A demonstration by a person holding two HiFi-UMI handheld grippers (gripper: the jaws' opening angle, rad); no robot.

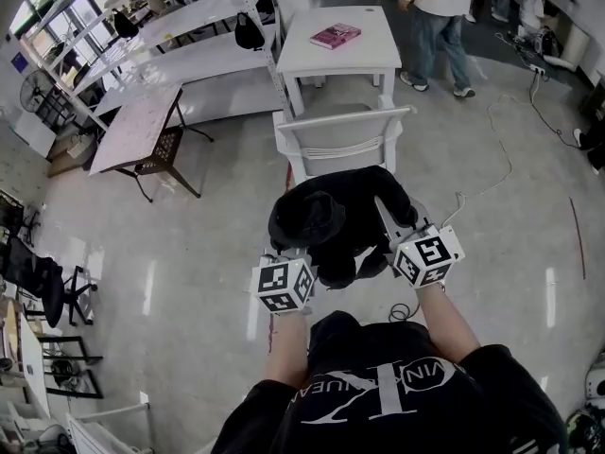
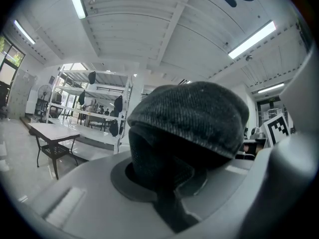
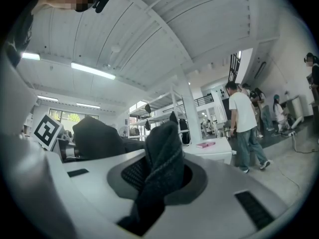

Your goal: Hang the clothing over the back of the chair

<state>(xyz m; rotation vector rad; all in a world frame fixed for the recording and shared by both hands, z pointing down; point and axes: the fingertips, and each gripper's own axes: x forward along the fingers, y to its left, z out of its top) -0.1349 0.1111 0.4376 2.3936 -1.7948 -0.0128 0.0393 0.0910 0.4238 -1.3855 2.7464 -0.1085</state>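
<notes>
Left gripper (image 2: 164, 188) and right gripper (image 3: 152, 193) are each pinching the bunched black garment (image 1: 331, 211) in near-shut fingers (image 2: 89, 193), with the white chair back (image 1: 345, 119) waiting just beyond them, nothing draped yet.

Black clothing (image 1: 333, 218), white chair (image 1: 342, 146), pink book (image 1: 336, 35), white table (image 1: 367, 53)

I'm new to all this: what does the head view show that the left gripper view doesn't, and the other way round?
Head view only: the white chair ahead, a pink book on a table, and the person's arms. Left gripper view only: ceiling lights, and the jaws of the left gripper pinching the cloth up close. Both: the dark garment and the shelf rack.
</notes>
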